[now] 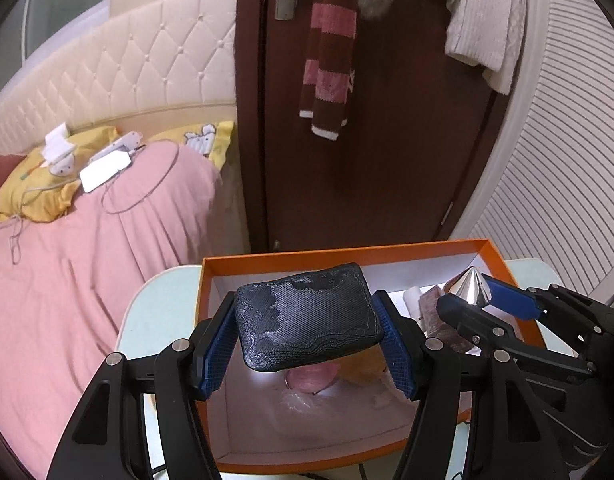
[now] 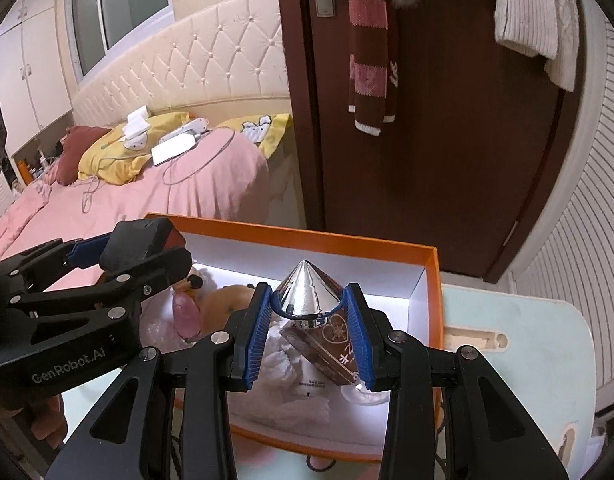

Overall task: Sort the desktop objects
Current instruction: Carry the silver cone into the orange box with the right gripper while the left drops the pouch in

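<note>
Clutter across orange box (image 2: 434, 280) floor; bare far corner.

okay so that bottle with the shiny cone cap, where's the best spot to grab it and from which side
Judging by the current hold: across the cap's base rim, from above and behind. The right gripper pinches the bottle where the silver cone cap is widest, over the orange box. The cone's slopes would likely slip out of the pads; the rim gives two opposite edges to seat against.
</note>
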Motion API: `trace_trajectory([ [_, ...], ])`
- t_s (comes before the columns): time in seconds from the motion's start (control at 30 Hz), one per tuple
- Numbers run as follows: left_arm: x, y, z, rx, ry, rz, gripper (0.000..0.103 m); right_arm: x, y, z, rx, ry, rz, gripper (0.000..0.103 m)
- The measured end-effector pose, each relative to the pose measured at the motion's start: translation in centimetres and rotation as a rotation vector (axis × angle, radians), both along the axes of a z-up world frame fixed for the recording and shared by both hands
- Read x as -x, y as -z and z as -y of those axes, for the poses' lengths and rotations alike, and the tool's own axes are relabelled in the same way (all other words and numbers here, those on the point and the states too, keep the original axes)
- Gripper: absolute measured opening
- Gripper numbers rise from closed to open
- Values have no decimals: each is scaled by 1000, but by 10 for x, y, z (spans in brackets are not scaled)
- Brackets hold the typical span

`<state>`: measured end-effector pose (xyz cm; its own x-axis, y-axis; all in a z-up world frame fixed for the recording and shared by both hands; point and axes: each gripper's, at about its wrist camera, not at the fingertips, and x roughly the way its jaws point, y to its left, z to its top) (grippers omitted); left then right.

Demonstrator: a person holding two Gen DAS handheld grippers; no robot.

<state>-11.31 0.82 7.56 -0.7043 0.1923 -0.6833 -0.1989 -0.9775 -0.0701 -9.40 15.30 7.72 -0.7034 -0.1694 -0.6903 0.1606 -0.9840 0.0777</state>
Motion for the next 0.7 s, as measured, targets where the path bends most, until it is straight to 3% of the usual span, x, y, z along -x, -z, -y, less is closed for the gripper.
trace_trajectory([
  [0.3,0,2,3,-18,-10,6,66,7,5,-2,18,18,26,41],
  [0.43,-5,-2,7,-32,-23,-7,80,5,4,-6,19,40,24,50],
  [0.7,-24,-11,11,-39,-26,-35,90,-6,-3,-13,49,63,11,63],
])
